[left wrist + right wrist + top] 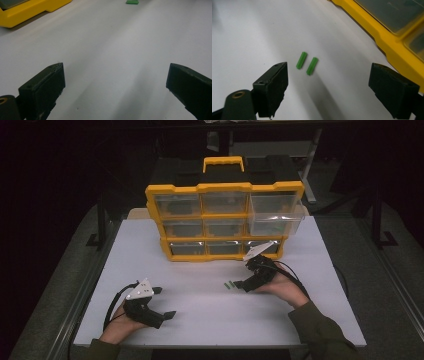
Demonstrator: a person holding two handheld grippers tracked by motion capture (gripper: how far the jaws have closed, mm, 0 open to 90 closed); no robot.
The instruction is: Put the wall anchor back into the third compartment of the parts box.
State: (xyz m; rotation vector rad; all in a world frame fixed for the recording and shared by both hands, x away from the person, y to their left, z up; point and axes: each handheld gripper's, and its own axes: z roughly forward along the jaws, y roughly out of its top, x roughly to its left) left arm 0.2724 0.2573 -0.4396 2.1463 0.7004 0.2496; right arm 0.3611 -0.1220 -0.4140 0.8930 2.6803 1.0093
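Two small green plastic pieces (307, 63) lie side by side on the white table (200, 320), just ahead of my right gripper (328, 82), whose jaws stand wide open with nothing between them. From above, the green pieces (230, 284) sit just left of the right gripper (239, 284), in front of the yellow drawer cabinet (224, 220). My left gripper (163, 302) rests at the front left of the table, open and empty; its own view has one green piece (132, 2) far ahead.
The cabinet has three rows of clear drawers; the upper right drawer (276, 217) is pulled out. The cabinet's yellow base (392, 40) runs along the right of the right gripper view. Dark floor surrounds the table edges.
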